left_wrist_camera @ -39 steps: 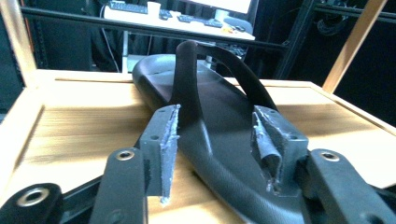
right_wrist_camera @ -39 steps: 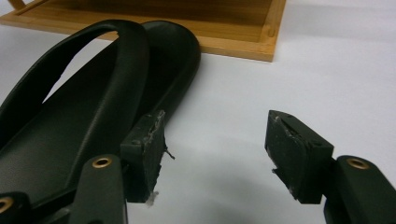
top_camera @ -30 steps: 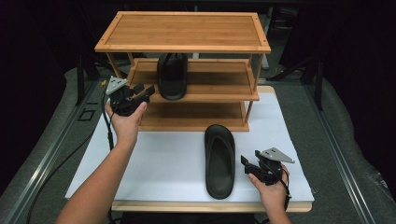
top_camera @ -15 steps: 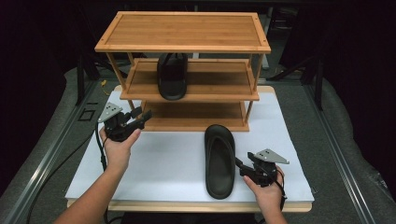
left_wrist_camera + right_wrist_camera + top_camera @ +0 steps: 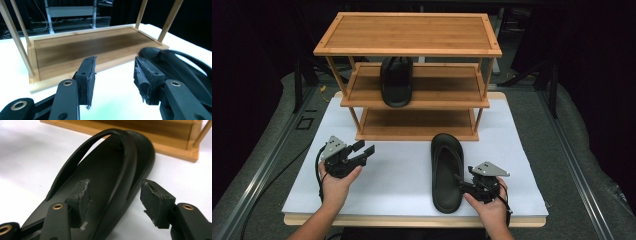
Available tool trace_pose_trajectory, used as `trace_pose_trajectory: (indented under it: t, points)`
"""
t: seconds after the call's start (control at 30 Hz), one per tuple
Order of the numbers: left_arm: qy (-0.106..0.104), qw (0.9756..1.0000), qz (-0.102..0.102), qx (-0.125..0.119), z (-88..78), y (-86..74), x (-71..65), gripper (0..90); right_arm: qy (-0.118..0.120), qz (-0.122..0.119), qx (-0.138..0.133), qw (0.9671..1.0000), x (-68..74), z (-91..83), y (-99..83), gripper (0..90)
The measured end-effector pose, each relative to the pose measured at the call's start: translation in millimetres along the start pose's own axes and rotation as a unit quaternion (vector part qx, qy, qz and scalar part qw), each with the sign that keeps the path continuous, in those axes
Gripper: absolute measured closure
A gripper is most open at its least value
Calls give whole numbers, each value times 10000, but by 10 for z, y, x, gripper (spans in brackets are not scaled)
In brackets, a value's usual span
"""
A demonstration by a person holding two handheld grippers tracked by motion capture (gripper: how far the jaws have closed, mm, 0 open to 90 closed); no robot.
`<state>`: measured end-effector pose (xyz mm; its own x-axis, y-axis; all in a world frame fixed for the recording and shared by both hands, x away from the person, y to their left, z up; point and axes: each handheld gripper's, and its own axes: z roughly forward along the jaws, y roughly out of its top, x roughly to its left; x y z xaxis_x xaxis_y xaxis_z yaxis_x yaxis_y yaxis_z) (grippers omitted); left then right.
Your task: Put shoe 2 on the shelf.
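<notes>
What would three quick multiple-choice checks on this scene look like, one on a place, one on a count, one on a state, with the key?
1. Where does the slipper on the rack sit?
A. top shelf
B. middle shelf
C. bottom shelf

2. How many black slippers can be seen?
A. one
B. two
C. three

3. How does the right hand-held gripper stand?
A. open, its jaws either side of the slipper's edge
B. shut on the strap
C. open, well away from any slipper

Key:
1 B: the shelved slipper lies on the middle shelf, under the bare top board.
2 B: one on the shelf, and the table slipper on the white table.
3 A: the right hand-held gripper shows a gap between its jaws, with the slipper's side edge between them. The left hand-held gripper is open too, holding nothing.
</notes>
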<state>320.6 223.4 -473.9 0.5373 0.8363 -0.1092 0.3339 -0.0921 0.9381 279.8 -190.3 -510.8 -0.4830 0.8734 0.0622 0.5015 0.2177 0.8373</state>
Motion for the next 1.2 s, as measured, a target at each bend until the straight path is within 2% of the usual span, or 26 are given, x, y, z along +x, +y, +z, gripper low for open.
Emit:
trace_pose_trajectory:
  t: [0.07,0.2,0.3,0.37,0.47,0.53,0.57,0.67,0.8,0.87,1.03,1.2]
  points:
    - [8,10000,-14,2,-13,-47,-4,514,25,-5,18,10000,8,21,-3,407]
    - [-42,9999,-156,9,-10,-154,38,513,-102,-27,100,9999,1,53,-16,439]
    - [-41,9995,-309,19,-5,-227,79,510,59,42,205,9998,-26,87,-45,484]
    - [-5,9995,-300,103,3,-267,104,510,156,-3,244,9996,-28,101,-56,531]
    - [70,9994,-281,185,15,-294,132,510,117,-172,401,9990,-20,106,-58,630]
    - [118,9994,-281,176,12,-293,148,508,56,-210,393,9990,-28,108,-66,646]
    - [141,9994,-266,196,4,-292,163,504,157,-185,372,9990,-48,103,-70,655]
    - [179,9992,-318,150,-11,-302,191,504,-30,-162,413,9990,-109,64,-78,662]
    - [215,9990,-375,137,-13,-314,216,505,-291,44,374,9989,-231,17,-98,673]
    - [221,9989,-403,129,-4,-318,221,505,-285,0,350,9990,-276,-3,-101,692]
    - [197,9988,-395,193,19,-330,224,505,-391,109,387,9984,-337,-40,-107,748]
    - [176,9988,-407,227,24,-337,223,505,-396,210,418,9981,-348,-49,-130,741]
